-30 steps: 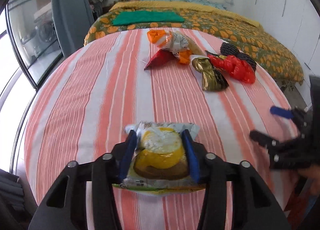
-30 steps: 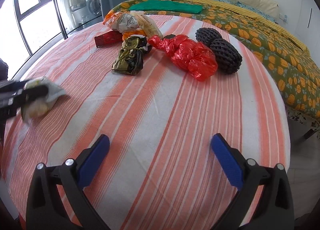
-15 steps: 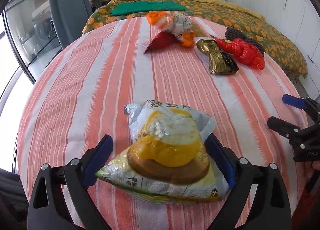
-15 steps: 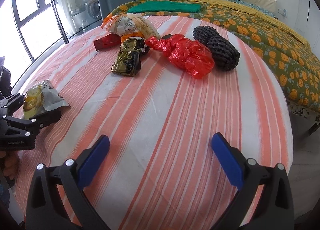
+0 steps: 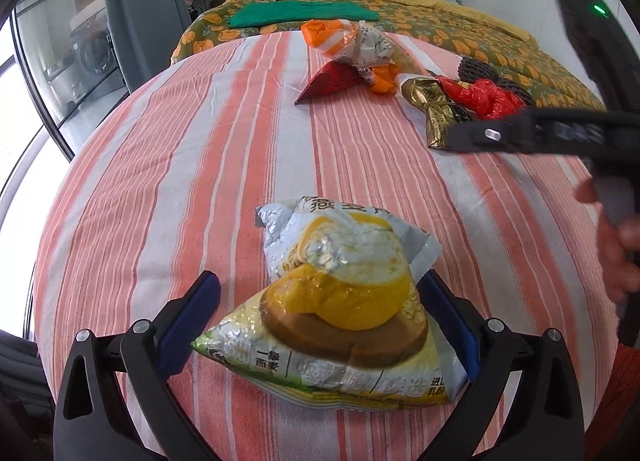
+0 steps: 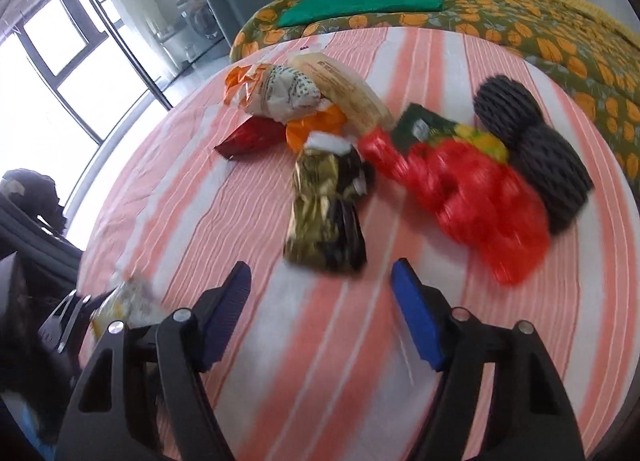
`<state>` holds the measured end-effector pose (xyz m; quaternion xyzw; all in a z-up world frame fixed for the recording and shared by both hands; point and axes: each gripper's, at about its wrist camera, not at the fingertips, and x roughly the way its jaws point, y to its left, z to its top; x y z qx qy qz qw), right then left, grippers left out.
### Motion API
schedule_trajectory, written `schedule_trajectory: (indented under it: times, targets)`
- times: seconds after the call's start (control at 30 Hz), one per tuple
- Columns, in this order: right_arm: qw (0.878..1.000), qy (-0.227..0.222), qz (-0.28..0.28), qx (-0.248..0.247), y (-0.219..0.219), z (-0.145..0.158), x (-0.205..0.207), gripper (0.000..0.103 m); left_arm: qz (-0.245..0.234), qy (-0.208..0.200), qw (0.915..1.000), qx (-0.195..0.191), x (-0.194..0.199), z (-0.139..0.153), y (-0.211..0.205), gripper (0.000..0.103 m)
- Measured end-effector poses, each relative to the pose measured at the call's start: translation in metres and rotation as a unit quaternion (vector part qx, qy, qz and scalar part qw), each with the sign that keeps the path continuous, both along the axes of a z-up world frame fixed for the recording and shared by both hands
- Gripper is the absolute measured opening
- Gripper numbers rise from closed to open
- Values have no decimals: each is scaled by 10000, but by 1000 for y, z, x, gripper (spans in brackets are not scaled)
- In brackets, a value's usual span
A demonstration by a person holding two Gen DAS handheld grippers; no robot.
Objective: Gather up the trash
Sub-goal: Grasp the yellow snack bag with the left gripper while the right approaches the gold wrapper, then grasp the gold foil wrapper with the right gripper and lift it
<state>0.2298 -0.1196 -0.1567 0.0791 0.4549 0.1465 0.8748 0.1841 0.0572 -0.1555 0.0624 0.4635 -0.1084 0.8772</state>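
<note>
I'm seeing my left gripper (image 5: 320, 321) has let go of the yellow snack bag (image 5: 340, 301) since a second ago; its jaws have just been opening and are standing wide, the bag lying between them on the striped tablecloth (image 5: 200, 161). My right gripper (image 6: 324, 313) has swung over toward the pile, its jaws closing partway with nothing between them, and is pointing at the gold wrapper (image 6: 324, 213) beside the red bag (image 6: 472, 197) and black netting (image 6: 536, 153).
</note>
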Motion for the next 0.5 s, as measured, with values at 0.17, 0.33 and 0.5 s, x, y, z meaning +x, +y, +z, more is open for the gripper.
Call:
schedule_trajectory:
  times: [0.17, 0.33, 0.5]
  targets:
    - [9985, -150, -82, -511, 24, -4, 18, 71, 10, 5, 10000, -6, 0, 0, 1, 98]
    - [9922, -359, -23, -1192, 26, -8, 6, 42, 10, 7, 10000, -9, 0, 0, 1, 98]
    - [9932, -344, 354, -1059, 12, -10, -27, 41, 9, 7, 10000, -10, 0, 0, 1, 98]
